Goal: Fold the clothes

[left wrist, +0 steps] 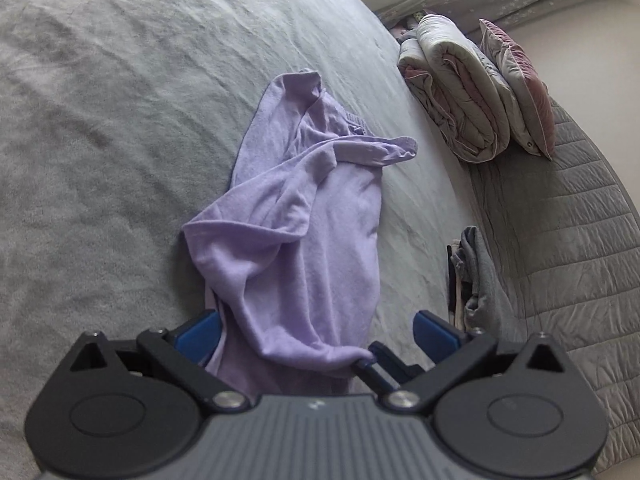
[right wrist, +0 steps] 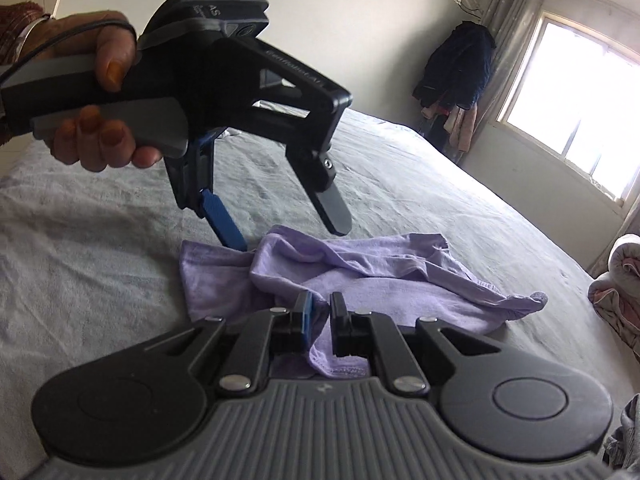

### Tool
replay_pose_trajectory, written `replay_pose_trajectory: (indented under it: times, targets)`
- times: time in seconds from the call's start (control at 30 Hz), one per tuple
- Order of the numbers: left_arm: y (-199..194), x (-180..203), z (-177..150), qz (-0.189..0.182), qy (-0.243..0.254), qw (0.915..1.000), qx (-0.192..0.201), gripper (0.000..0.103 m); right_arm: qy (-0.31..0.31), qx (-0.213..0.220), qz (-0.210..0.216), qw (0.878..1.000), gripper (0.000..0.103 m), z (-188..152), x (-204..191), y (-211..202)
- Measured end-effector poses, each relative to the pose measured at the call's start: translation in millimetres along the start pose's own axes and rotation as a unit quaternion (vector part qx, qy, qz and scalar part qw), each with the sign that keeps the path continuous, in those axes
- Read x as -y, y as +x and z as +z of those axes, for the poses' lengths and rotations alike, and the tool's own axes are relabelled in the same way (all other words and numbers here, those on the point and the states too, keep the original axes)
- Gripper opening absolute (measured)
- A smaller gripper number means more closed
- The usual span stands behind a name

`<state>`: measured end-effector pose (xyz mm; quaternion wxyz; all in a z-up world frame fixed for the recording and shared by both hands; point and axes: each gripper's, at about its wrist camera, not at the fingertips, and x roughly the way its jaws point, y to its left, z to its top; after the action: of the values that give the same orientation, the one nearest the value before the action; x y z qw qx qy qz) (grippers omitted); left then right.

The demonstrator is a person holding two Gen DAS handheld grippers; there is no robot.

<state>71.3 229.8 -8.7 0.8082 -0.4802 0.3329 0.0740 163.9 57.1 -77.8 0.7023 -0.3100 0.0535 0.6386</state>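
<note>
The crumpled lilac knit garment (right wrist: pixel 352 276), light, limp and slack, lies mid-frame on the grey bed (right wrist: pixel 100 248); the right gripper (right wrist: pixel 320 320) pinches its near edge, the left gripper (right wrist: pixel 280 220) hangs spread, best taking the hem.

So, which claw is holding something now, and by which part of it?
The right claw is shut on a fold at the near edge of the lilac shirt. The left claw is open above it, holding nothing.
</note>
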Motion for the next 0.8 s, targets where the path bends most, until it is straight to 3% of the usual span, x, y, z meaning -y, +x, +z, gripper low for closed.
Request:
replay_pose_trajectory:
  times: [0.1, 0.2, 0.33, 0.4, 0.47, 0.5, 0.53, 0.6, 0.8]
  targets:
    - [-2.6, 3.7, -0.6, -0.007, 0.008, 0.9999, -0.003, 0.102, -0.018, -0.005, 0.008, 1.0, 0.025, -9.0, -11.9, -4.9]
    - [3.0, 3.0, -3.6, -0.007, 0.005, 0.9998, -0.018, 0.102, -0.044, -0.013, 0.013, 0.999, 0.046, -20.5, -28.8, -13.0]
    - [11.8, -0.2, -7.5, -0.007, 0.0, 0.9994, -0.034, 0.102, -0.072, -0.017, 0.02, 0.997, 0.048, -31.6, -47.9, -16.1]
    - [14.1, -2.0, -8.4, -0.004, 0.0, 0.9994, -0.034, 0.102, -0.083, -0.018, 0.011, 0.996, 0.045, -31.9, -52.2, -13.4]
    - [16.1, -3.5, -8.5, -0.007, 0.0, 0.9995, -0.032, 0.102, -0.093, -0.019, -0.001, 0.995, 0.033, -31.7, -56.0, -10.7]
    - [16.9, -4.1, -8.5, -0.008, 0.0, 0.9995, -0.03, 0.102, -0.096, -0.02, -0.006, 0.995, 0.024, -31.8, -57.5, -9.8]
    - [17.6, -4.7, -8.3, -0.01, -0.001, 0.9995, -0.028, 0.102, -0.099, -0.023, -0.013, 0.995, 0.002, -32.0, -58.9, -8.5]
    - [18.9, -6.3, -7.4, -0.015, -0.005, 0.9995, -0.026, 0.102, -0.108, -0.028, -0.029, 0.993, 0.005, -32.2, -60.3, -7.0]
    - [21.4, -8.6, -4.9, -0.029, -0.017, 0.9993, -0.018, 0.102, -0.092, 0.013, -0.06, 0.994, 0.004, -22.3, -48.2, -24.2]
